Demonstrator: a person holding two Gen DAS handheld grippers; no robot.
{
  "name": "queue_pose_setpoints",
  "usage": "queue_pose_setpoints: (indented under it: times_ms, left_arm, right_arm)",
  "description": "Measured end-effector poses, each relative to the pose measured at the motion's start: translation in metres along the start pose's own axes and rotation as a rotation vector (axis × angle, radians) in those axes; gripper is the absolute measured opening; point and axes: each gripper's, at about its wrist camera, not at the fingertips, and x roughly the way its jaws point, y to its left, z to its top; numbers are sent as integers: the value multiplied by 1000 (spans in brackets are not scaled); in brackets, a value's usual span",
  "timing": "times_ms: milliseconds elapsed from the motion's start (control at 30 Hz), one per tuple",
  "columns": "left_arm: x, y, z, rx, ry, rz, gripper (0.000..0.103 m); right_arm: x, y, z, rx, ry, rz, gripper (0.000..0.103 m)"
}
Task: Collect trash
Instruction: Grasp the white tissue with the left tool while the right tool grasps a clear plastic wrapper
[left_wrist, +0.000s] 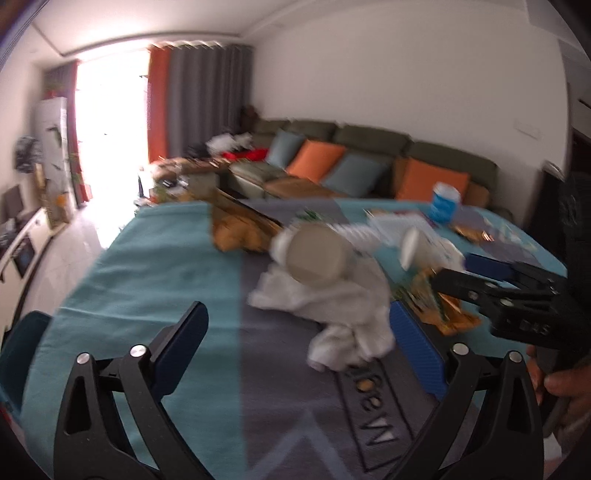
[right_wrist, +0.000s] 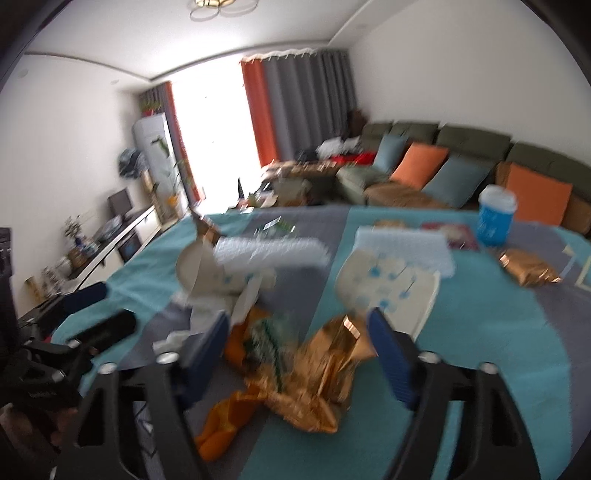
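A crumpled white tissue (left_wrist: 343, 314) lies on the teal and grey tablecloth (left_wrist: 147, 266), with a tipped paper cup (left_wrist: 317, 254) just behind it. My left gripper (left_wrist: 299, 339) is open and wide, and the tissue lies close to its right finger (left_wrist: 417, 350). In the right wrist view a crumpled gold and orange wrapper (right_wrist: 314, 373) lies between the blue fingers of my right gripper (right_wrist: 297, 350). The jaws stand apart on either side of it, and blur hides any contact. The right gripper (left_wrist: 480, 273) also shows at the right in the left wrist view.
More litter covers the table: a white patterned carton (right_wrist: 388, 288), bubble wrap (right_wrist: 273, 251), a gold wrapper (right_wrist: 528, 271) and an upright blue cup (right_wrist: 496, 218). A green sofa (right_wrist: 461, 147) with cushions stands behind. A low cabinet (right_wrist: 122, 236) runs along the left wall.
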Motion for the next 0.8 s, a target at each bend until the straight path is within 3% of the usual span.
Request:
queue_pose_setpoints:
  times_ms: [167, 300, 433, 467, 533, 800]
  left_arm:
    - [24, -19, -8, 58, 100, -68, 81]
    - [43, -25, -13, 61, 176, -106, 65]
    - [54, -14, -15, -3, 235, -153, 35]
    - [55, -11, -16, -14, 237, -157, 31]
    - [56, -6, -17, -30, 241, -170, 12]
    - [35, 10, -15, -68, 208, -221, 7]
  right_arm:
    - [8, 5, -1, -24, 62, 45, 50]
    - [11, 10, -4, -45, 101, 69, 42]
    - [20, 11, -4, -47, 142, 89, 17]
    - [21, 12, -4, -47, 147, 93, 16]
    - [21, 11, -4, -44, 144, 103, 15]
    - [4, 10, 8, -47, 94, 122, 12]
